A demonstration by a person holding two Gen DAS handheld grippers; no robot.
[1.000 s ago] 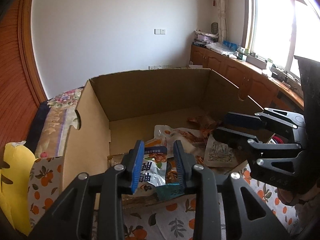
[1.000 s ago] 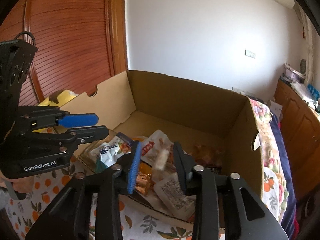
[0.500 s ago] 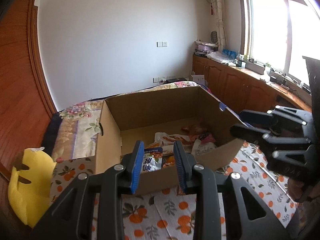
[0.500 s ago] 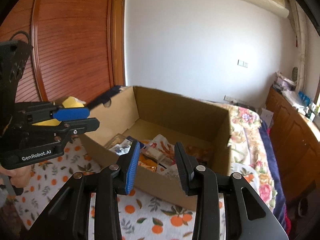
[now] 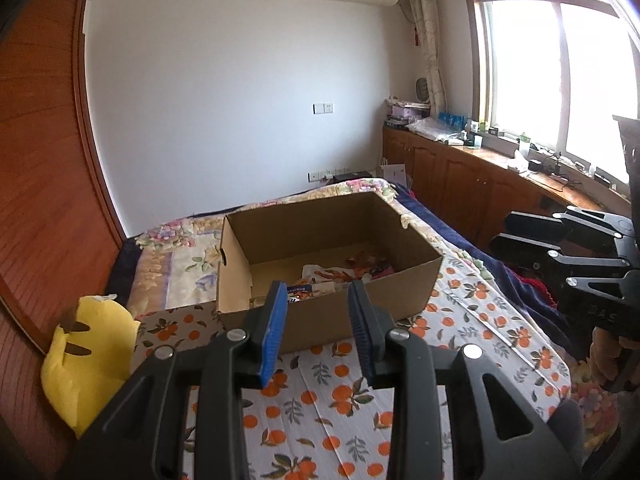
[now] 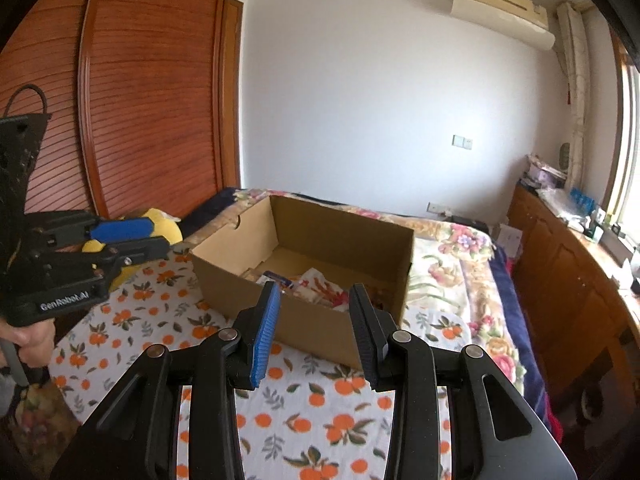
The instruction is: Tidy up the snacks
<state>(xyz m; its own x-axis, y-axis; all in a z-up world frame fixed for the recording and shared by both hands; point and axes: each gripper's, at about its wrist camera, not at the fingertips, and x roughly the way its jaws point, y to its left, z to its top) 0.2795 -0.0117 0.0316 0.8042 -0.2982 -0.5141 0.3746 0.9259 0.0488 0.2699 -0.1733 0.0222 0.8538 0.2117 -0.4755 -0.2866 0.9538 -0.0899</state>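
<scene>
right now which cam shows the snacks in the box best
The right wrist view. It looks down over the near wall of the cardboard box, so more of the snack packets shows between the jaw tips. In the left wrist view the box's near wall and the left gripper hide most of the packets.

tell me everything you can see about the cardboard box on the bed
The cardboard box is plain brown, rectangular and open-topped, with a curved handle cutout in one end wall. It sits upright on the orange-print cloth covering the bed. Snack packets lie loosely inside on its floor. Neither gripper touches it.
</scene>
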